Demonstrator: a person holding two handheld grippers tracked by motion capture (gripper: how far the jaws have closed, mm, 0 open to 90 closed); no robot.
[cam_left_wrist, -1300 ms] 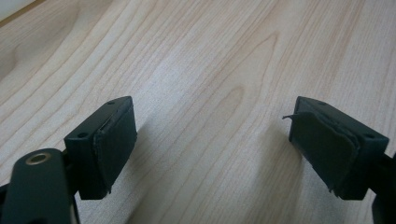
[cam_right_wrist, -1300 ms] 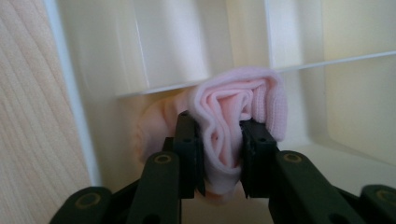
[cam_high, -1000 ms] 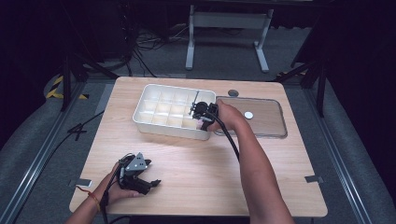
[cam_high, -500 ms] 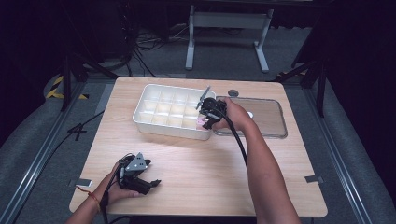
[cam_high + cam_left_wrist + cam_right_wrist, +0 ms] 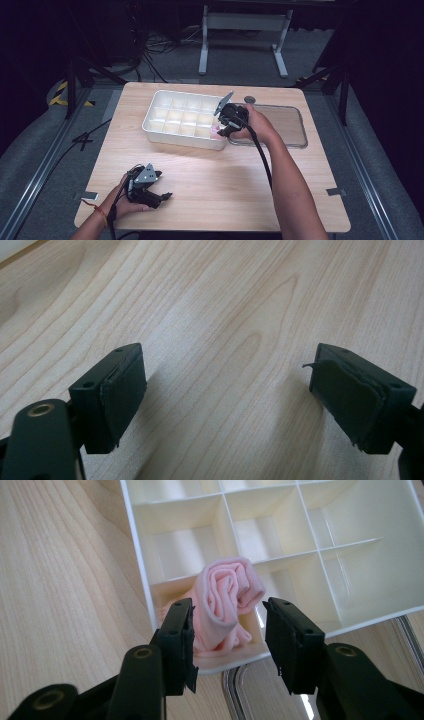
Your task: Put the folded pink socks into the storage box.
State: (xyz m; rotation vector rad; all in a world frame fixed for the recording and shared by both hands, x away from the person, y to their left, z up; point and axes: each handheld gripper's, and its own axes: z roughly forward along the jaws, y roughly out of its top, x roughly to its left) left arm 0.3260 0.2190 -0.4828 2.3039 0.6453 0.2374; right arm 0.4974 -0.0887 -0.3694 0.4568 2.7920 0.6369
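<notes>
One pink cloth (image 5: 225,605) in corner cell of one white tray (image 5: 165,131), frame centre; right tongs (image 5: 230,640) just opened, straddling cloth; left tongs (image 5: 227,400) wide, empty.

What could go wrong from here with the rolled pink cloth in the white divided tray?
The rolled pink cloth stands taller than its corner compartment of the white divided tray, so it may unroll or tip over the rim. The right gripper has just been opening and its jaws flank the cloth without pressing; a pad could snag the fabric and drag it out. The clear lid lying alongside may not seat over the bulge.
</notes>
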